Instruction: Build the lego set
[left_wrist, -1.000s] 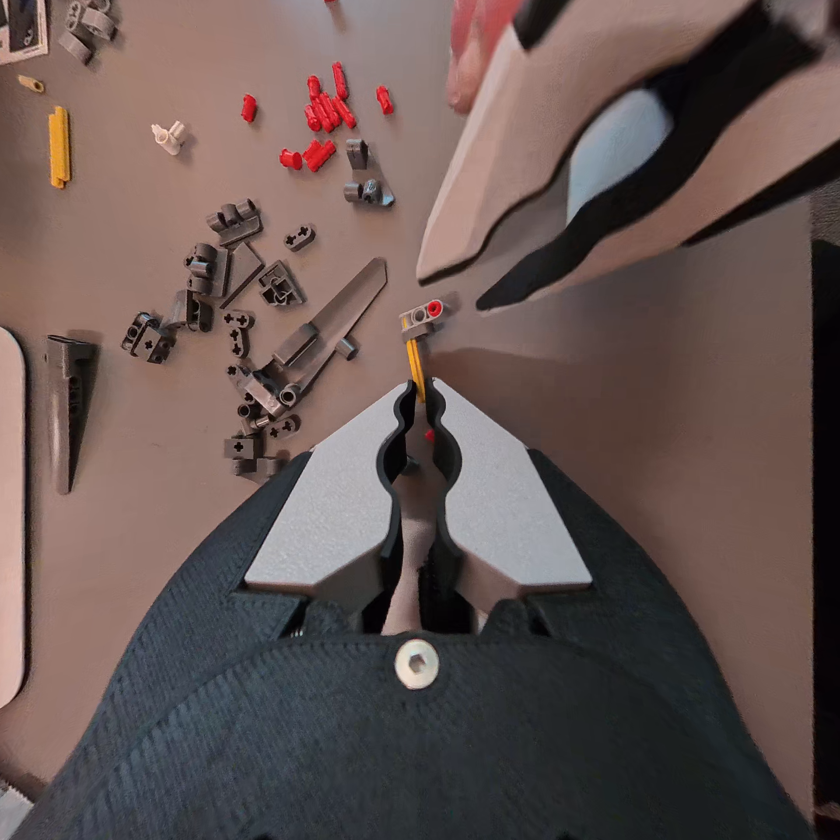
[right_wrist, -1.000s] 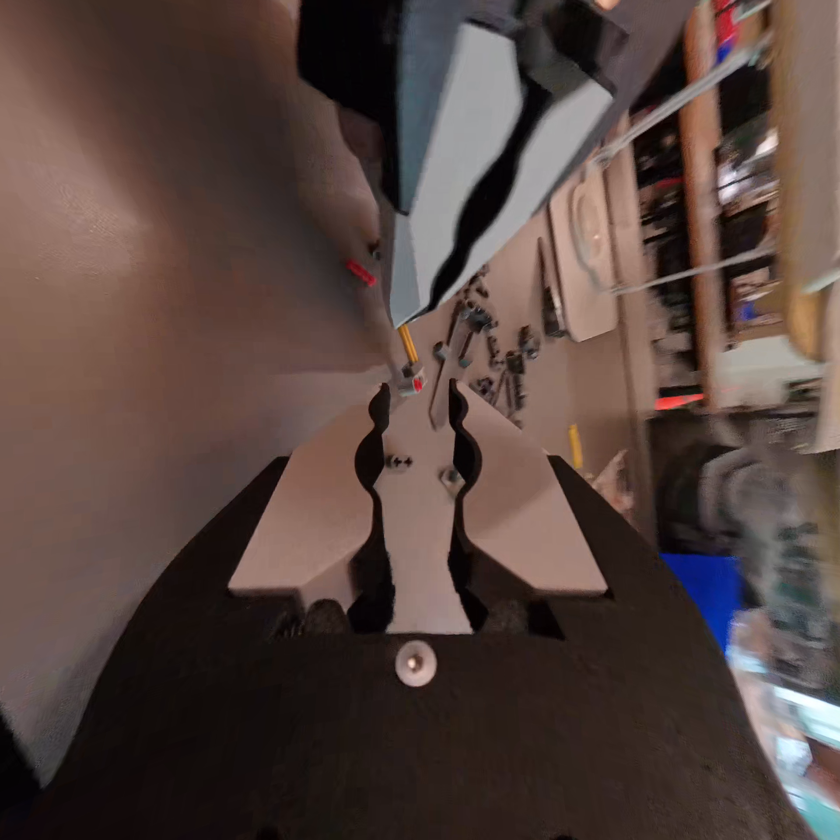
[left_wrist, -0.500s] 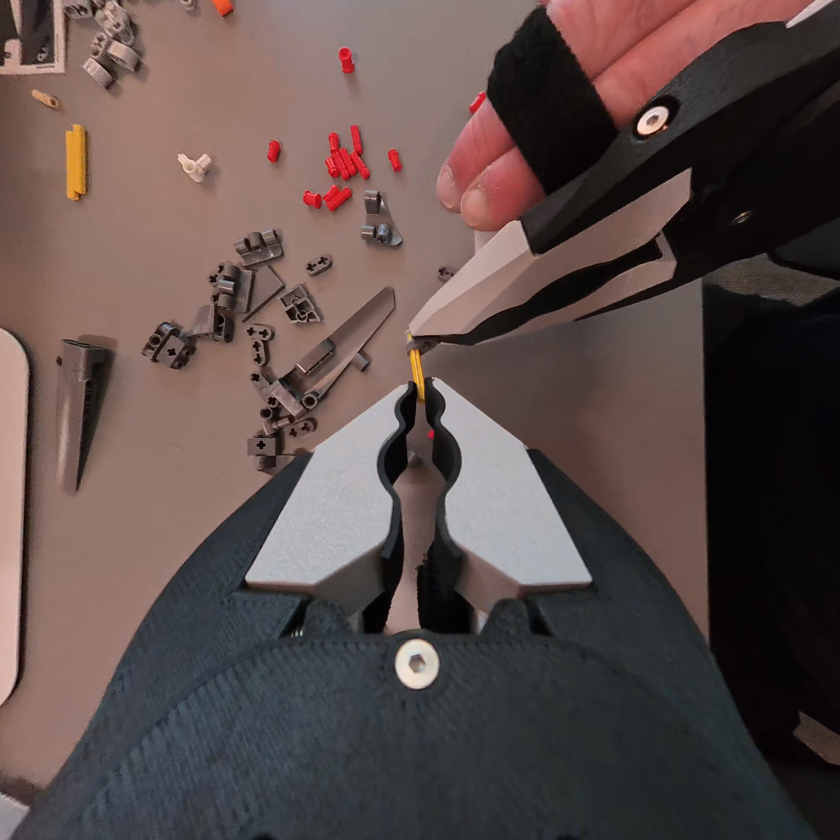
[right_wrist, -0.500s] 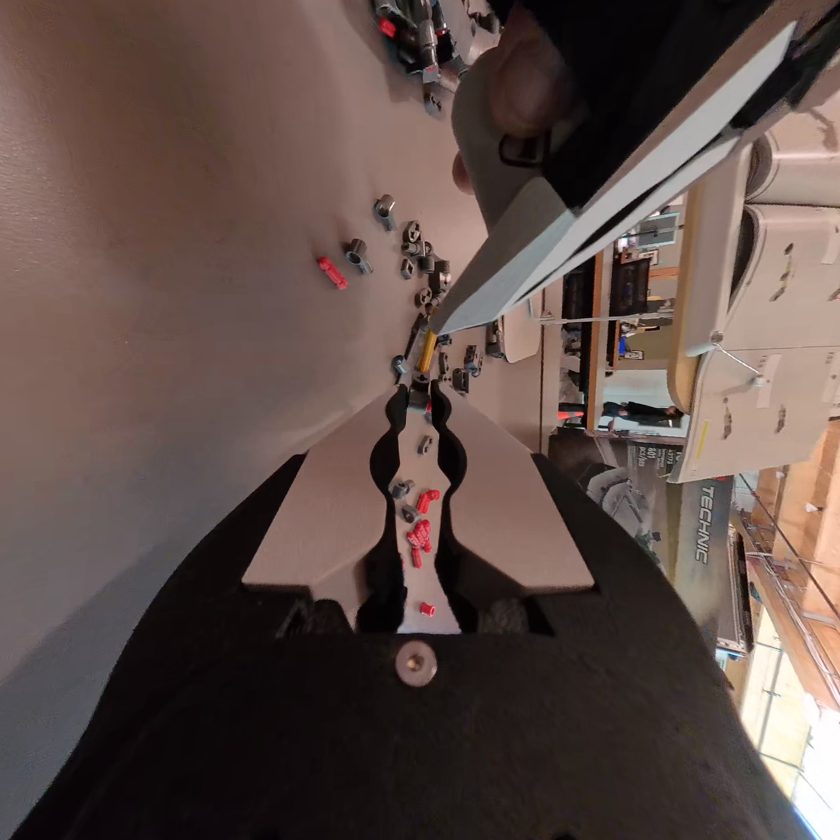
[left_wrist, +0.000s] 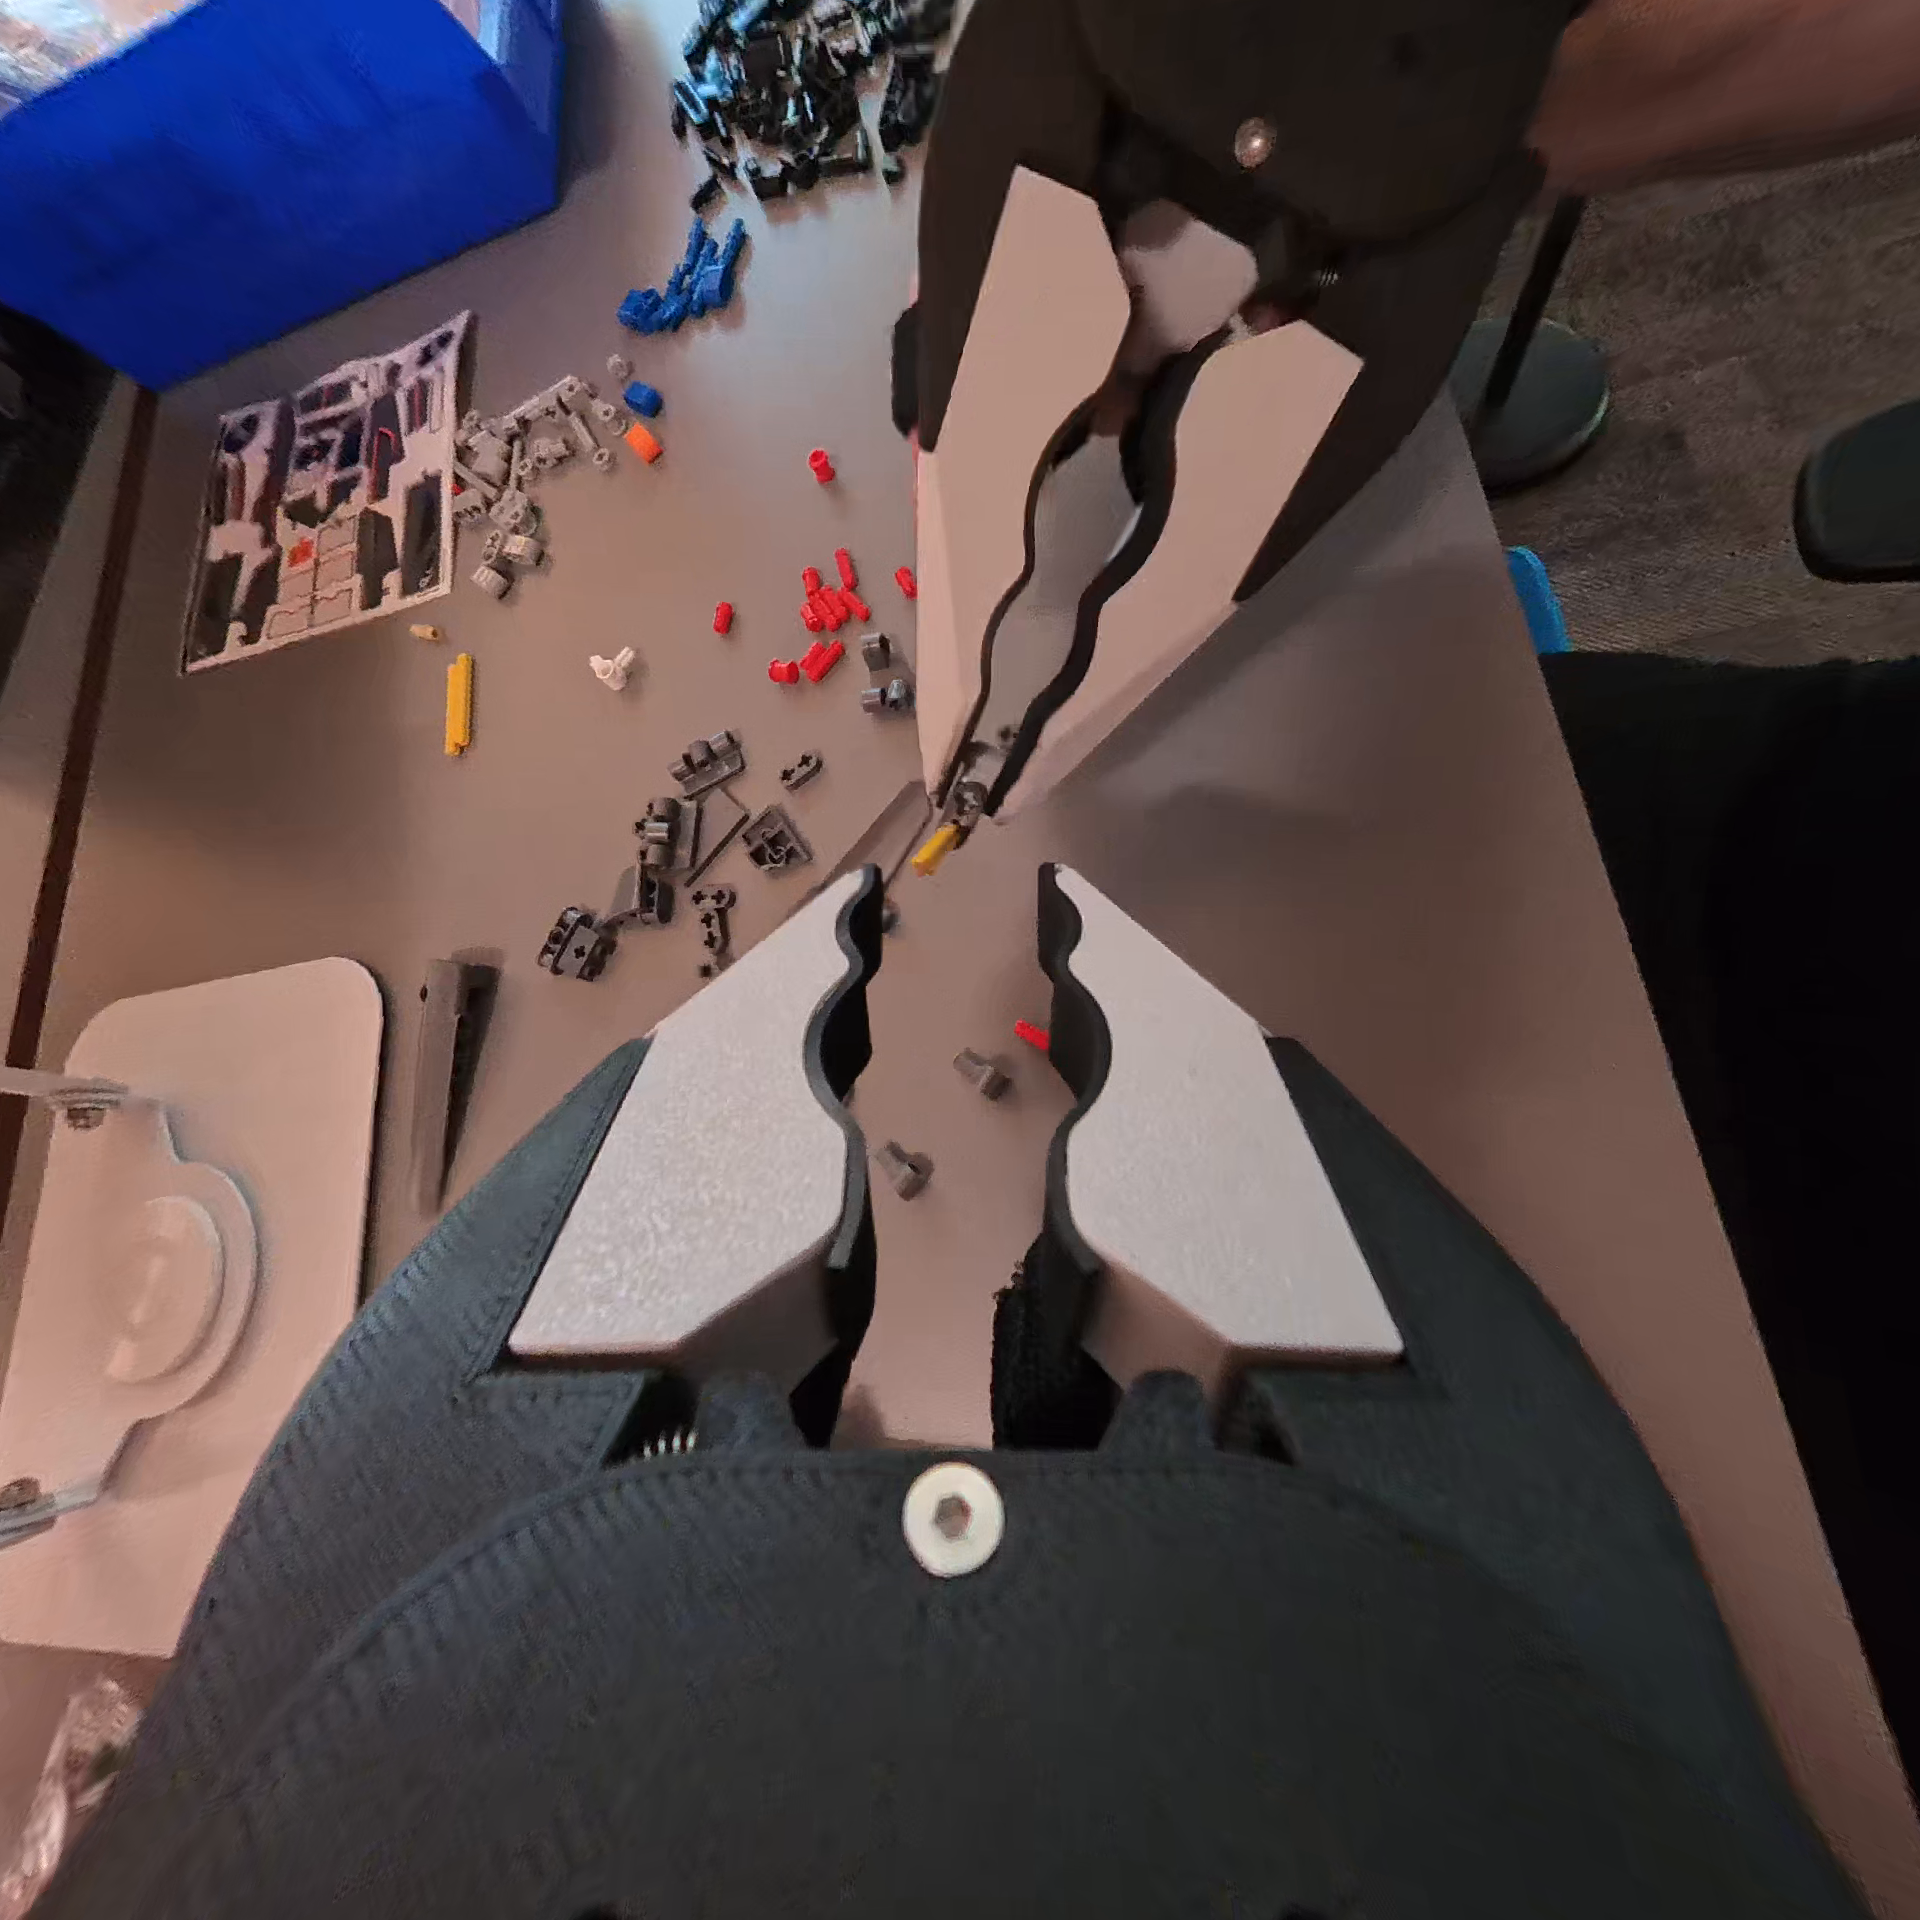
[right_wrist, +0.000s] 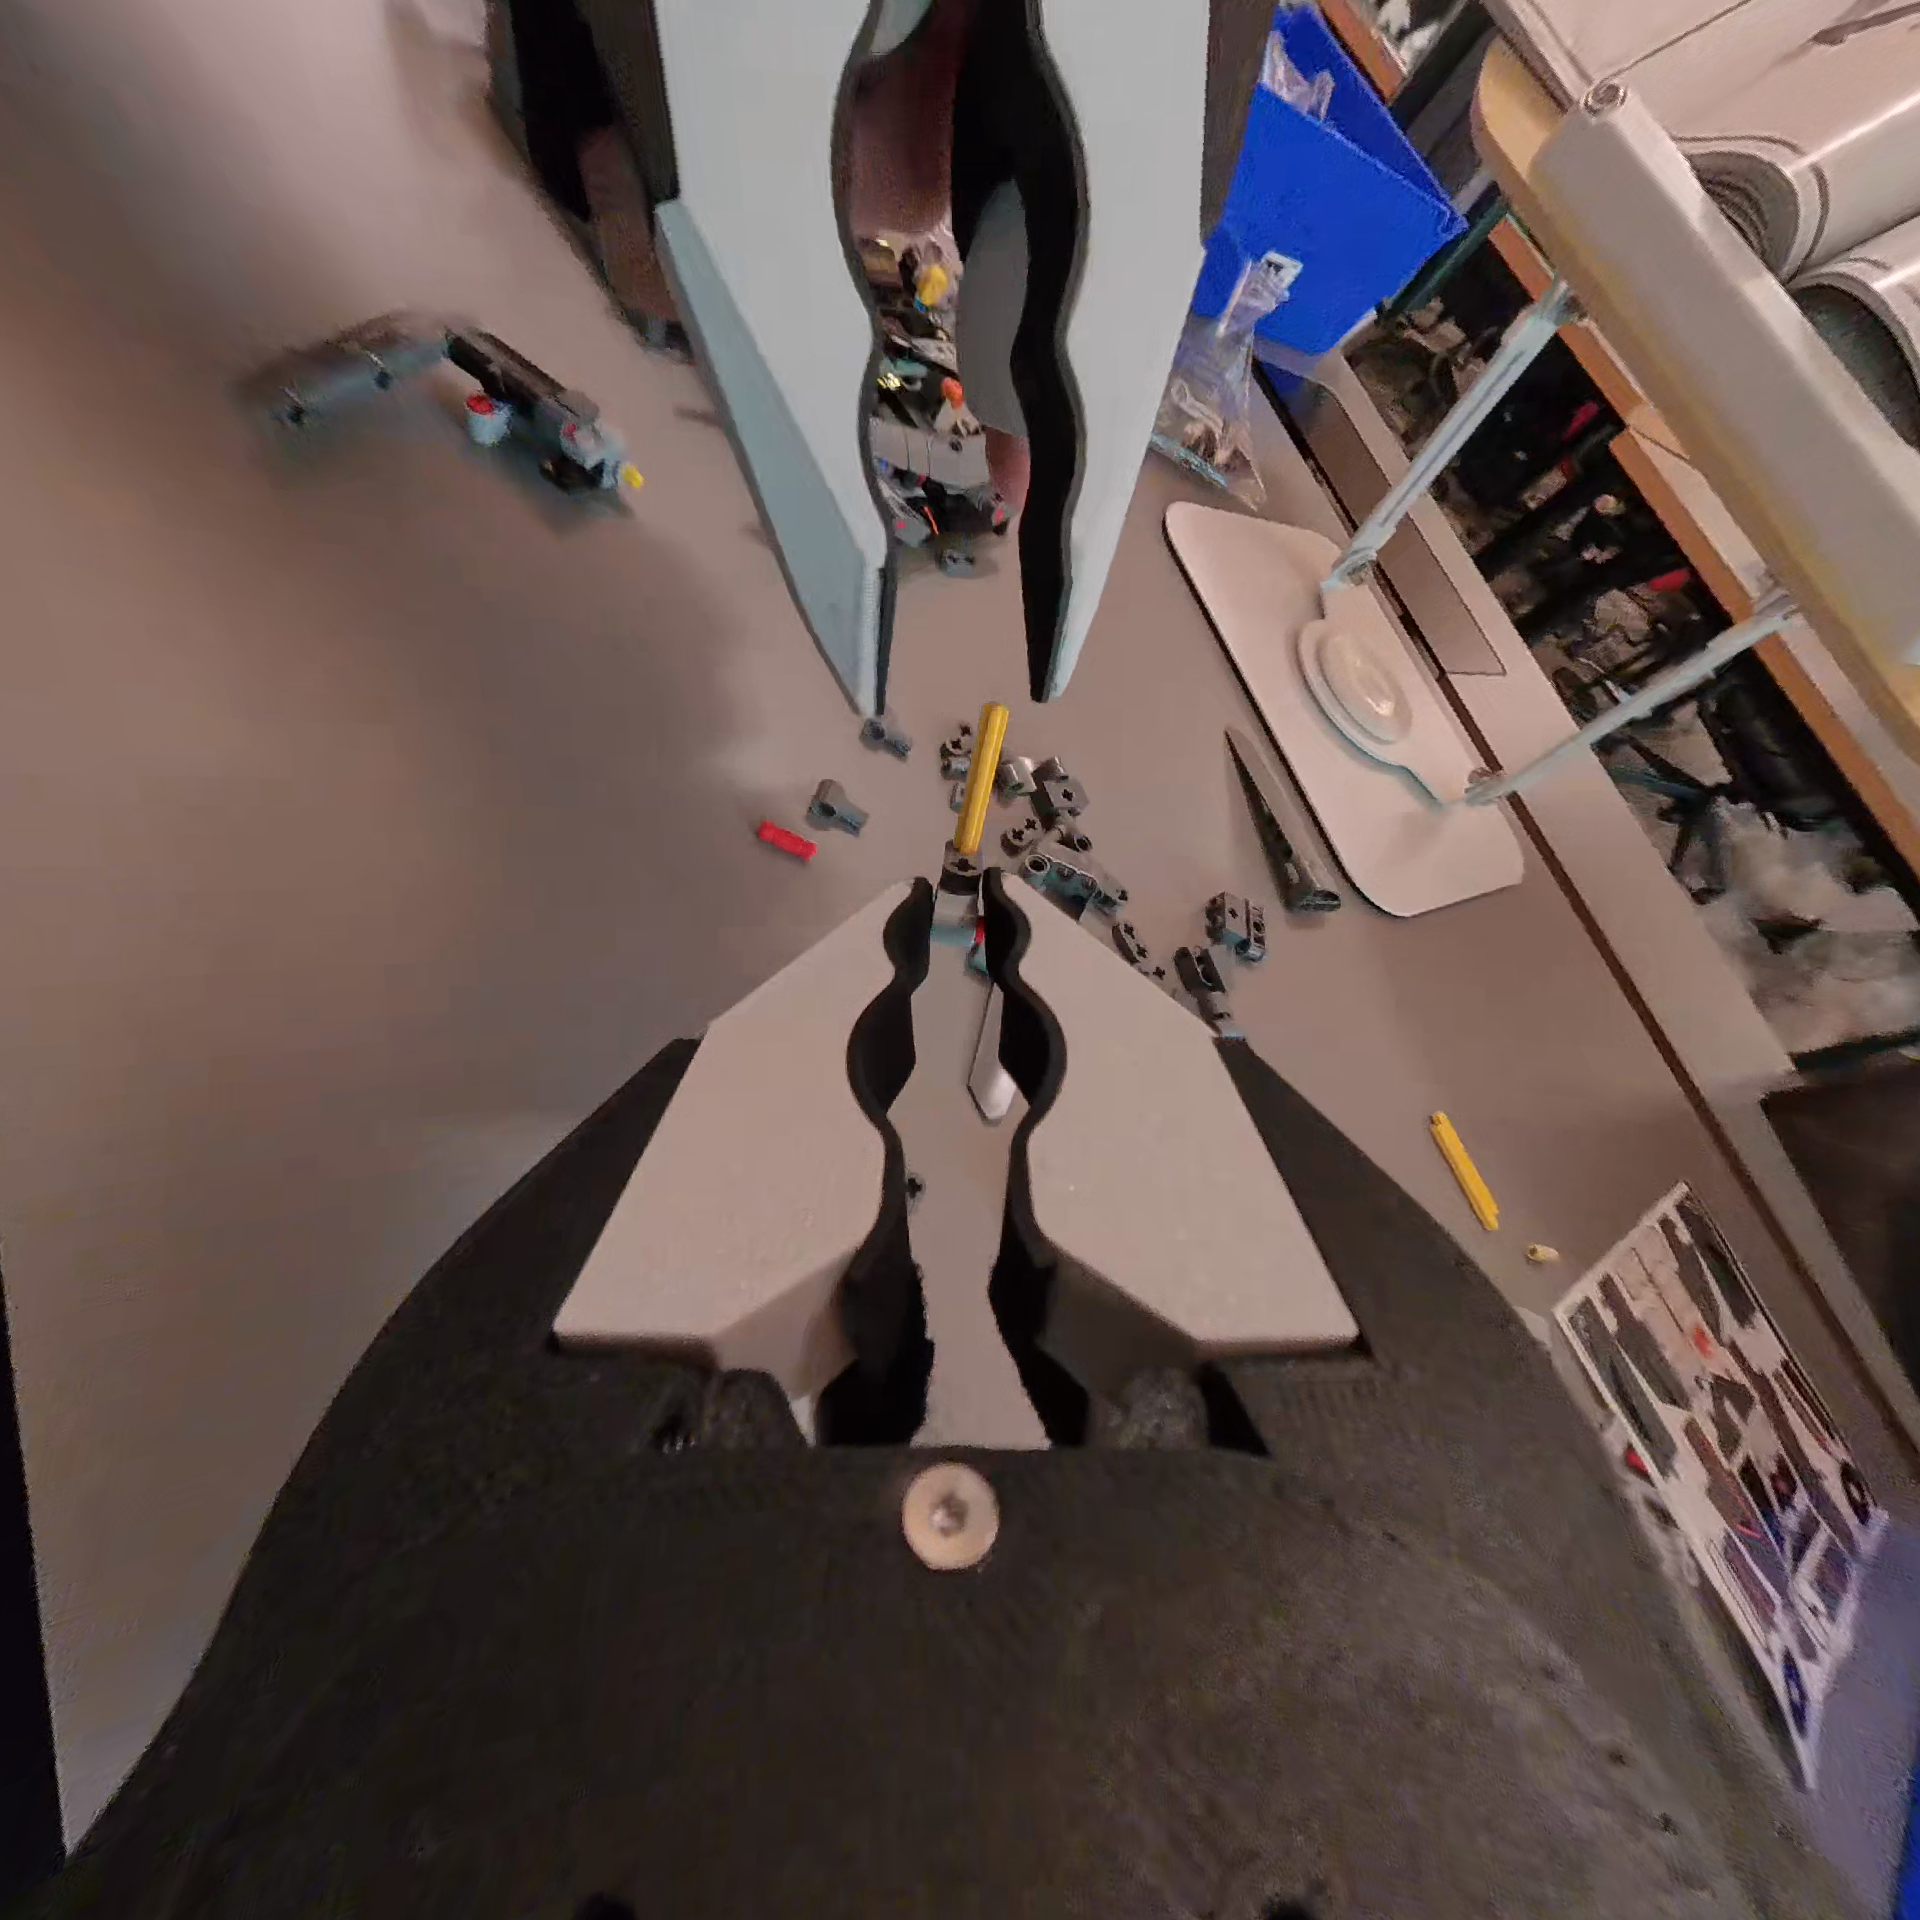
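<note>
We log: right gripper (right_wrist: 958, 899) clamped on grey connector (right_wrist: 954, 902) bearing yellow rod (right_wrist: 981, 777); left gripper (left_wrist: 958, 883) jaws apart, bare, above table (left_wrist: 1299, 883).

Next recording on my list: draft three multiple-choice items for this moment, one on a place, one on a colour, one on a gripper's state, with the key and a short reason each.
1. Where does the small red plastic pin nearest the left gripper lie?
A. on the blue bin
B. on the brown table between the left gripper's fingers
C. on the white pad

2. What colour is the rod that sticks out of the small grey connector piece at the right gripper's tips?
A. yellow
B. blue
C. white

3. How do the left gripper's jaws stand?
A. closed on the rod
B. closed on a red pin
C. apart, holding nothing

Key: 1 B, the red pin lies on the table inside the left gripper. 2 A, the rod in the grey connector at the right gripper is yellow. 3 C, bare table shows between its fingertips.
</note>
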